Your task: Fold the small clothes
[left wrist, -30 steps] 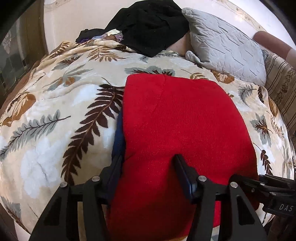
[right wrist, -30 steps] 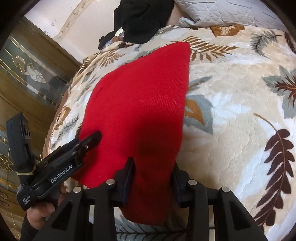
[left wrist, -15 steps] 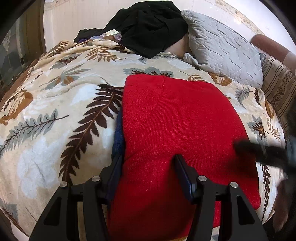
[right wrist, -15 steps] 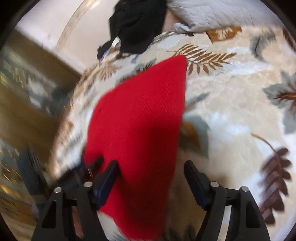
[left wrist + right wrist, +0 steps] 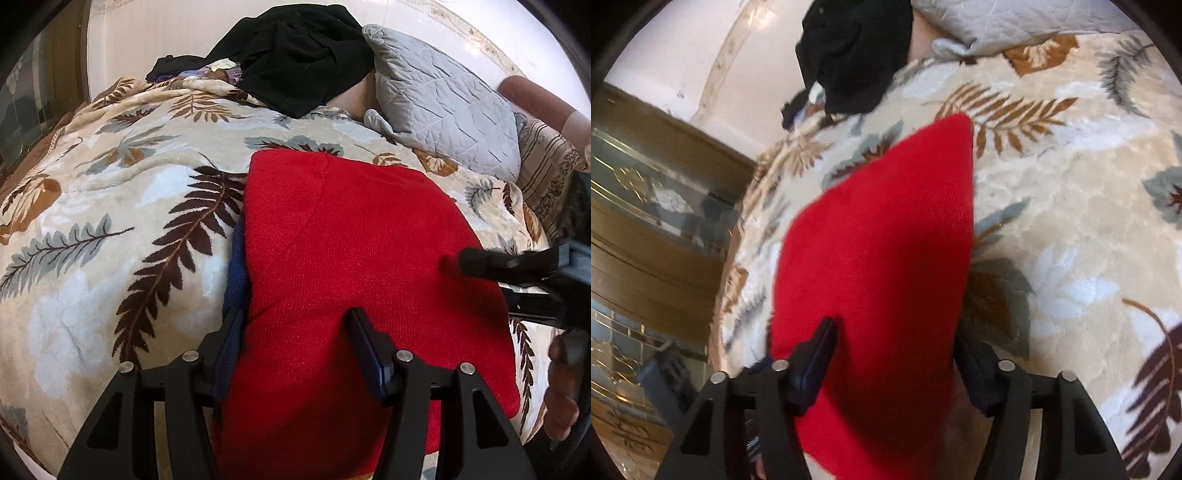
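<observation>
A folded red knit garment (image 5: 354, 251) lies on the leaf-patterned blanket (image 5: 110, 229), with a dark blue edge (image 5: 234, 273) showing under its left side. My left gripper (image 5: 295, 332) is open, its fingers straddling the garment's near left part. My right gripper (image 5: 895, 339) is open over the garment's near end (image 5: 882, 258); it also shows in the left wrist view (image 5: 517, 273) at the garment's right edge, held by a hand.
A black pile of clothes (image 5: 295, 59) and a grey quilted pillow (image 5: 443, 107) lie at the far end of the bed. A striped cushion (image 5: 546, 173) is at the right. A wooden glass-fronted cabinet (image 5: 646, 221) stands left of the bed.
My right gripper has opened, let go of the red garment's edge, and moved leftwards over the garment. My left gripper has stayed put.
</observation>
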Demonstrator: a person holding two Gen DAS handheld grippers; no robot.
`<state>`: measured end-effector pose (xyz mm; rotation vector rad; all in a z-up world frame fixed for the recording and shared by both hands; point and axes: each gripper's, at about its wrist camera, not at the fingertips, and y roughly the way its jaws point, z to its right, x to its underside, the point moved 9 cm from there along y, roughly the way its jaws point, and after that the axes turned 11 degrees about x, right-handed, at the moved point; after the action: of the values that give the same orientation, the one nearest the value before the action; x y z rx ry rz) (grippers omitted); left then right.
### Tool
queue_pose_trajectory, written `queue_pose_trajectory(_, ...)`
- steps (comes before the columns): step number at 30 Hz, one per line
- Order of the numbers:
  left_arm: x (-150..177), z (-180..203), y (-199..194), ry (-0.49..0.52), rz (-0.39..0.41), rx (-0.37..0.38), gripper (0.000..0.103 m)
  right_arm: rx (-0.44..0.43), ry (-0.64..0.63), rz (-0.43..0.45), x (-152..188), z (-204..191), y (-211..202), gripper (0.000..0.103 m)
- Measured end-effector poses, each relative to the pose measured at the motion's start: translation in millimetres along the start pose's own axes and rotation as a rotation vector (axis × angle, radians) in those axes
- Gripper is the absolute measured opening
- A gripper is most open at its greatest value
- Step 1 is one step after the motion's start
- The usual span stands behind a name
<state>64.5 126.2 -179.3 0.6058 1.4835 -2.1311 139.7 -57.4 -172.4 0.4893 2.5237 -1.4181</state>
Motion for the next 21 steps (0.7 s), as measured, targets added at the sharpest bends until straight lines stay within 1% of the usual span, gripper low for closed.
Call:
queue_pose_trajectory(1,0.1,0.0,0.1,-0.001,0.002,0.002,0.06,-0.007,0.021,0.01,1.8,1.8,-1.8,0.079)
queue_pose_trajectory(2,0.2,0.1,0.1,-0.001,0.003,0.004,0.06,-0.013,0.031,0.0,8.9,2.4,1.4,0.081)
queue_pose_trajectory(3,0.0,0.3,0.2,-0.003,0.003,0.005,0.06,-0.007,-0.004,-0.042,18.2,-0.5,9.6,0.077)
queue_pose_trajectory(4,-0.2,0.2,0.4,-0.004,0.001,0.004,0.061,0.035,-0.074,-0.071,28.7,-3.3,20.4,0.066)
queue_pose_trajectory(5,0.2,0.5,0.2,-0.002,-0.004,0.004,0.061,0.053,-0.093,-0.048,29.7,-3.9,20.5,0.062)
queue_pose_trajectory(7,-2.8,2.2,-7.8,-0.014,0.004,0.026,0.061,0.062,-0.092,-0.039,27.5,-5.3,15.0,0.057)
queue_pose_trajectory(8,-6.5,2.0,-16.5,-0.046,0.024,0.054,0.061,0.066,-0.096,-0.039,27.0,-6.1,13.2,0.057)
queue_pose_trajectory(10,-14.3,0.6,-34.0,-0.115,0.076,0.12,0.066,0.069,-0.107,-0.044,27.1,-6.7,11.1,0.057)
queue_pose_trajectory(11,-17.1,-0.7,-41.9,-0.15,0.103,0.162,0.074,0.066,-0.091,-0.047,27.1,-5.5,10.7,0.065)
queue_pose_trajectory(12,-16.9,-2.7,-43.4,-0.168,0.108,0.178,0.081,0.055,-0.064,-0.043,26.3,-2.0,7.8,0.07)
queue_pose_trajectory(13,-13.5,-6.1,-39.2,-0.179,0.089,0.174,0.081,0.042,-0.05,-0.036,24.0,-1.2,6.4,0.071)
queue_pose_trajectory(14,-1.1,-11.2,-20.7,-0.186,-0.003,0.163,0.078,0.025,-0.034,-0.021,20.3,1.3,5.5,0.071)
queue_pose_trajectory(15,14.4,-16.3,-1.6,-0.21,-0.096,0.165,0.055,0.024,-0.02,-0.01,18.0,4.0,4.6,0.072)
queue_pose_trajectory(16,17.9,-18.7,2.5,-0.234,-0.089,0.19,0.055,0.023,0.0,-0.008,14.7,8.7,4.5,0.072)
queue_pose_trajectory(17,15.0,-17.6,-2.4,-0.234,-0.07,0.198,0.048,0.013,0.006,-0.019,13.4,9.3,6.6,0.072)
queue_pose_trajectory(18,9.7,-13.0,-8.3,-0.217,-0.064,0.194,0.038,-0.005,0.0,-0.027,11.7,8.2,9.0,0.072)
queue_pose_trajectory(19,5.5,-9.6,-12.0,-0.202,-0.058,0.184,0.038,-0.009,-0.013,-0.025,10.1,6.0,10.9,0.072)
queue_pose_trajectory(20,-2.7,-4.6,-17.1,-0.181,-0.045,0.186,0.037,-0.002,-0.038,-0.027,8.4,3.9,14.8,0.066)
queue_pose_trajectory(21,-9.5,-1.8,-20.3,-0.171,-0.035,0.196,0.039,0.0,-0.052,-0.039,7.5,2.3,16.9,0.056)
